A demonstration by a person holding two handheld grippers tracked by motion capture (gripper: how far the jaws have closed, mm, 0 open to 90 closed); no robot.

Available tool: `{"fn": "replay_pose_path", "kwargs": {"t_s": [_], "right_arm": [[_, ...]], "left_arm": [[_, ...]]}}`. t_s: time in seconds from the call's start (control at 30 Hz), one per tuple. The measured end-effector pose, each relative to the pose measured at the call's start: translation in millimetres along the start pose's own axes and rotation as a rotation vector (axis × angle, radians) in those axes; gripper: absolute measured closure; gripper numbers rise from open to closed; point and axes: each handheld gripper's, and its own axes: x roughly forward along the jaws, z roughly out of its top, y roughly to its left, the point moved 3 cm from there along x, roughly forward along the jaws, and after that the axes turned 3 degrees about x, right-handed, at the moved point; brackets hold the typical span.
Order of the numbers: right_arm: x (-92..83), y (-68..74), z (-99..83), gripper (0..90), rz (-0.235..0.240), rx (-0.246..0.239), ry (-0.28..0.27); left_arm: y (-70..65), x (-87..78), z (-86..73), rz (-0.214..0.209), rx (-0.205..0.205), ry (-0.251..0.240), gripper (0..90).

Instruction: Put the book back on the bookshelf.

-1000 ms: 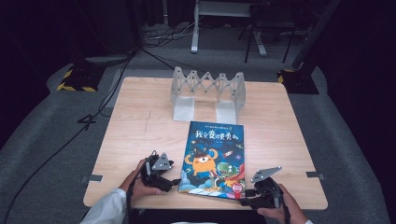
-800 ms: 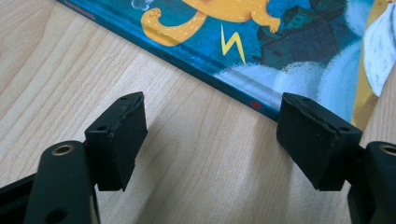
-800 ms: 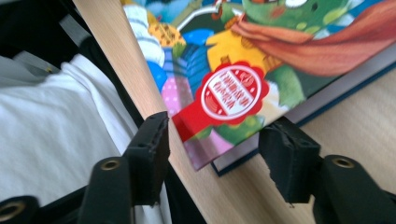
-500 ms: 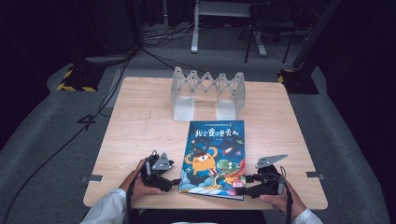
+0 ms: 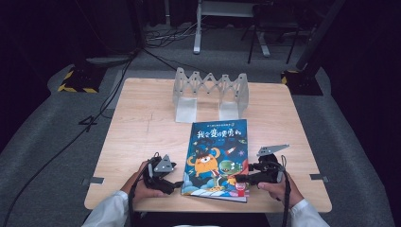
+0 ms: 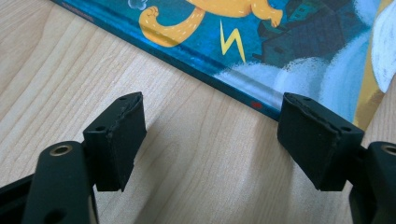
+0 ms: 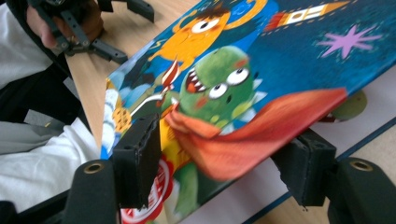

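The book (image 5: 218,158) lies low in the frame, cover lifting. Right tool (image 7: 224,170), jaws just opening, straddles the cover loosely; left tool (image 6: 210,135) gapes empty. Opening barely begun.

Glossy paper book cover (image 5: 218,158) on a matt pale wood table (image 5: 142,123); matt black tongs.

A picture book (image 5: 218,158) lay on the table (image 5: 142,127), near its front edge. Behind the book stood a folding rack (image 5: 210,92). The left gripper (image 5: 176,184) rested just left of the book's near corner; the right gripper (image 5: 242,178) sat at its right edge.
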Motion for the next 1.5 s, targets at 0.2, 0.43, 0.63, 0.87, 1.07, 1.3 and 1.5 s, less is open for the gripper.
{"fn": "replay_pose_path", "kwargs": {"t_s": [0.2,0.43,0.63,0.87,1.07,1.3,1.5], "right_arm": [[4.8,-11.9,9.1,35.8,-0.007,0.006,-0.023],[9.2,-23.8,20.5,35.8,-0.012,0.011,-0.045],[14.4,-32.8,32.1,35.1,-0.015,0.011,-0.059],[21.6,-37.3,44.4,34.4,-0.019,-0.01,-0.064],[27.2,-40.0,50.1,34.2,-0.012,-0.022,-0.048],[24.6,-36.6,52.2,41.3,0.023,-0.052,-0.072],[22.6,-33.6,53.6,46.0,0.054,-0.059,-0.089]], "left_arm": [[0.2,0.1,0.2,-0.001,0.003,0.002,24.0],[0.3,0.4,0.4,-0.001,0.004,0.001,24.0],[0.4,0.3,0.4,-0.001,0.005,0.001,24.0],[0.4,0.3,0.4,-0.001,0.005,0.001,24.0],[0.4,0.3,0.4,-0.001,0.005,0.0,24.0],[0.7,0.6,0.5,-0.007,0.005,-0.001,23.8],[2.1,0.8,0.9,-0.003,0.002,0.003,23.0]]}}
